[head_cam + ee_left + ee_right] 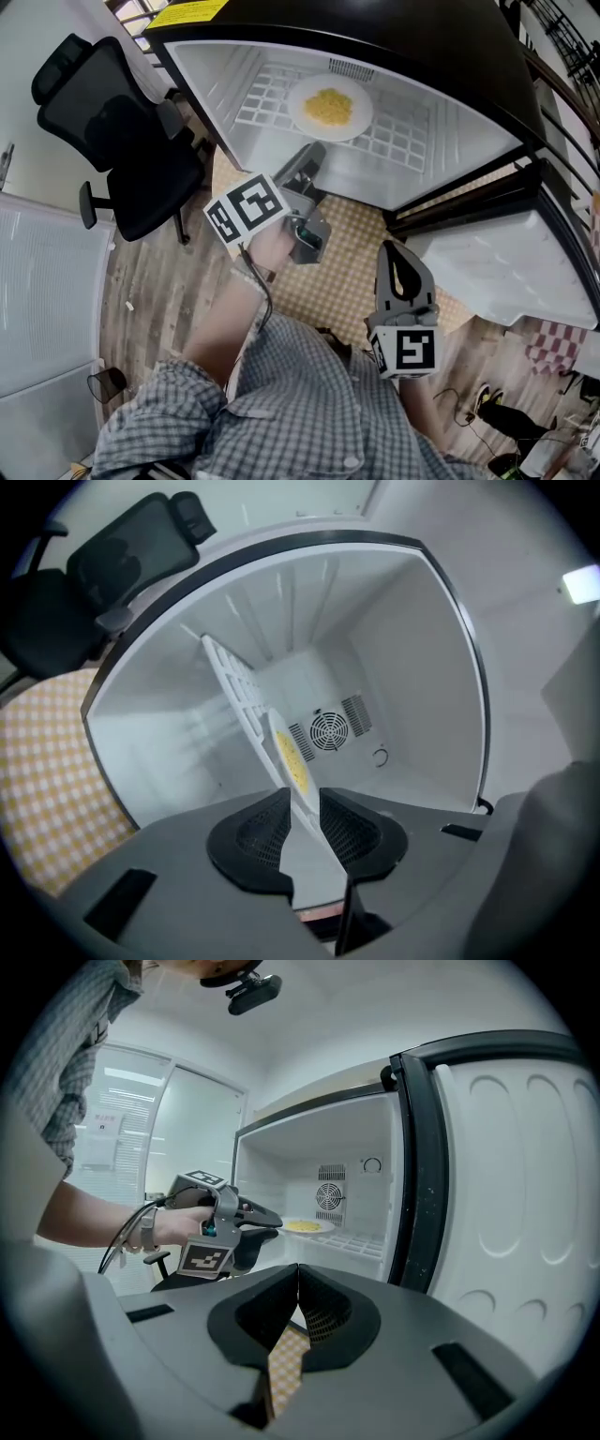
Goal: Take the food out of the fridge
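Left gripper (305,801) narrowly open at the round white plate's (297,103) rim, on the fridge's (450,127) wire shelf (262,98); right gripper (298,1277) closed, empty.

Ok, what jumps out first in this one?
A white plate of yellow food sits alone on the wire shelf inside the open fridge. The left claw, jaws apart, points straight at the plate's edge; the right claw hangs back outside, shut and empty.

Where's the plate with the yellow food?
In the head view, the plate sits on the white shelf inside the open fridge, top middle, just beyond the left hand-held gripper.
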`<state>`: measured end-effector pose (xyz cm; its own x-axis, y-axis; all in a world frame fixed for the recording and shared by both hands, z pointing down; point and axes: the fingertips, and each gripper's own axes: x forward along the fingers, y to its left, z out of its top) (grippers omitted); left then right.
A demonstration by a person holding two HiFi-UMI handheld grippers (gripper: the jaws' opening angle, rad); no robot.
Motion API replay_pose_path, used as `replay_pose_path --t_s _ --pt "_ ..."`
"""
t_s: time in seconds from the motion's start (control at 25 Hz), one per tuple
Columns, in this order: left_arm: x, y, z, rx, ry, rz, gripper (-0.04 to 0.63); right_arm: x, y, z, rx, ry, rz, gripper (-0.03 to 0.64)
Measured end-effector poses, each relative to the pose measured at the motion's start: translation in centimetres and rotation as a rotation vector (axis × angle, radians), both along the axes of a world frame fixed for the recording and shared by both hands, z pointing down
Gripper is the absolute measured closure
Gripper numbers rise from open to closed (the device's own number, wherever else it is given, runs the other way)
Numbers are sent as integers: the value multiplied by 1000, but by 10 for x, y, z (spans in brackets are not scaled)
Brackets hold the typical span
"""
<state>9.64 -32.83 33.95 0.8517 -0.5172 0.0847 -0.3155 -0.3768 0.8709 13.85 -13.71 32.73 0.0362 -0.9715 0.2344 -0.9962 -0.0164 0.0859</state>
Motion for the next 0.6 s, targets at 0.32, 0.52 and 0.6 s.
replay_pose_path --t_s 0.32,0.52,0.6 --pt "6 -16 11 -187 100 -94 482 7 0 4 -6 -17 3 607" --pt "10 -22 14 -239 120 -131 480 10 -2 5 -8 -31 0 606" --pt "12 -22 17 -258 125 -136 480 11 -2 5 -9 -31 -2 606"
